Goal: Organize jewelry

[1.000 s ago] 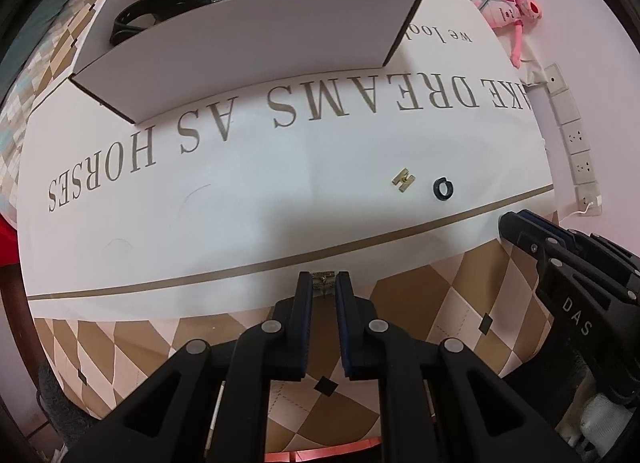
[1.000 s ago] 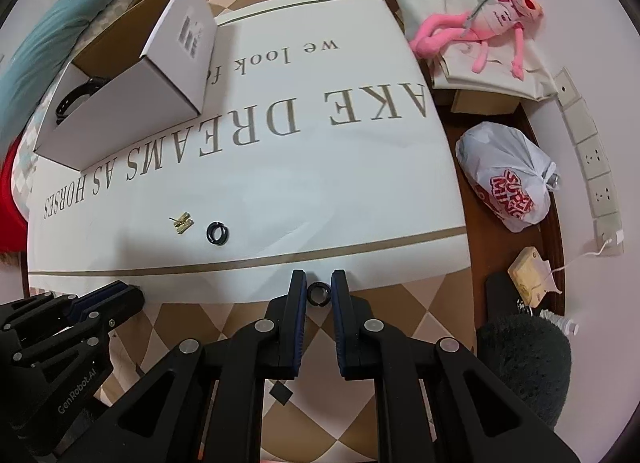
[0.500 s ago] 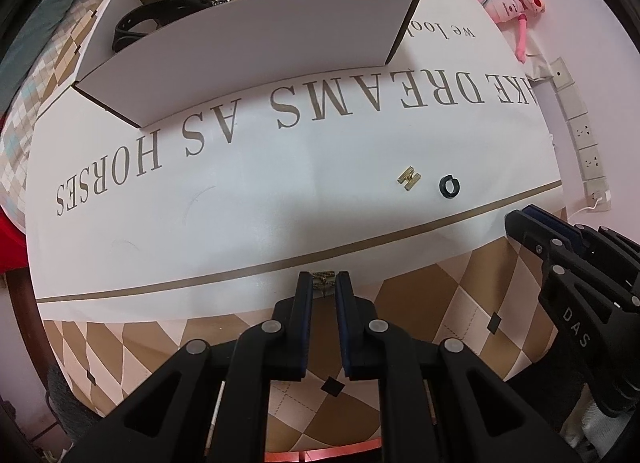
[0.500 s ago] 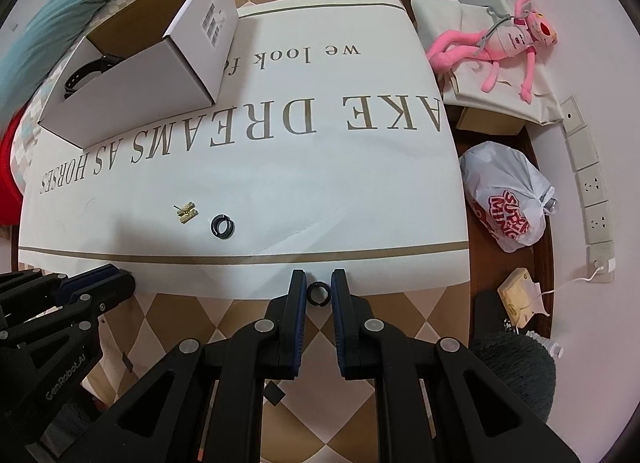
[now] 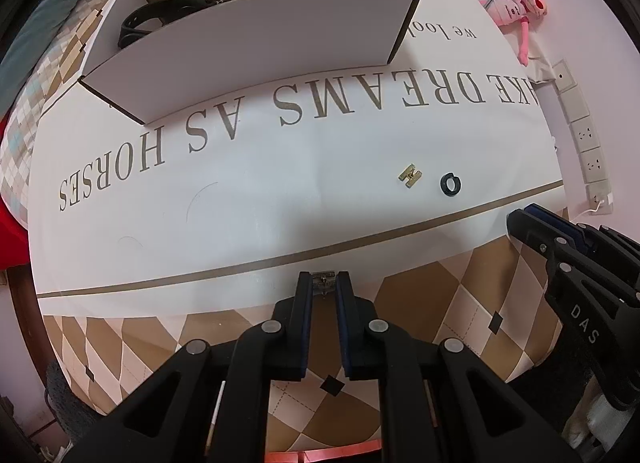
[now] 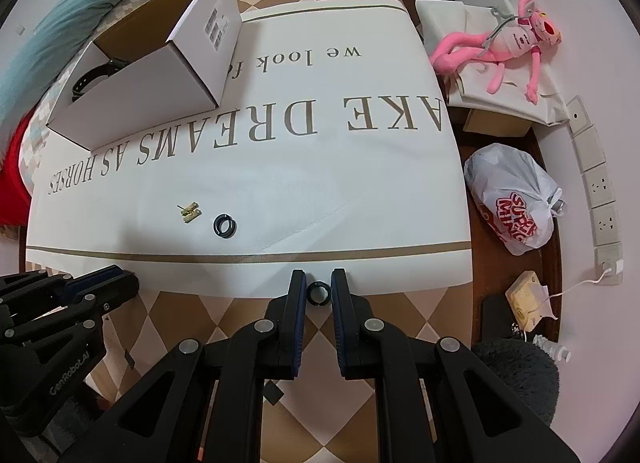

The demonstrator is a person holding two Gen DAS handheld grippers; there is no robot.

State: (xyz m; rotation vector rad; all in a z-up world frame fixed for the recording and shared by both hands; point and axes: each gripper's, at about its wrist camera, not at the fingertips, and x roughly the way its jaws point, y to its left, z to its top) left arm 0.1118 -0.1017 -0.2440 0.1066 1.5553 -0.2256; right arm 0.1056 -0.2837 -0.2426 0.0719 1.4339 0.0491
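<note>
Tongs on the left (image 5: 323, 287) clamp a small silvery earring (image 5: 323, 281); the right tongs (image 6: 318, 290) pinch a black ring (image 6: 318, 293). Ahead of both, on the white cloth (image 5: 280, 199), lie a gold earring (image 5: 409, 175) and another black ring (image 5: 450, 184), the open box (image 5: 256, 43) beyond.

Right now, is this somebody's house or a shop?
Probably somebody's home, maybe a bedroom or living room. There's a pink plush toy by the wall, a blue blanket bunched beside the table, and a tied shopping bag on the floor.
</note>
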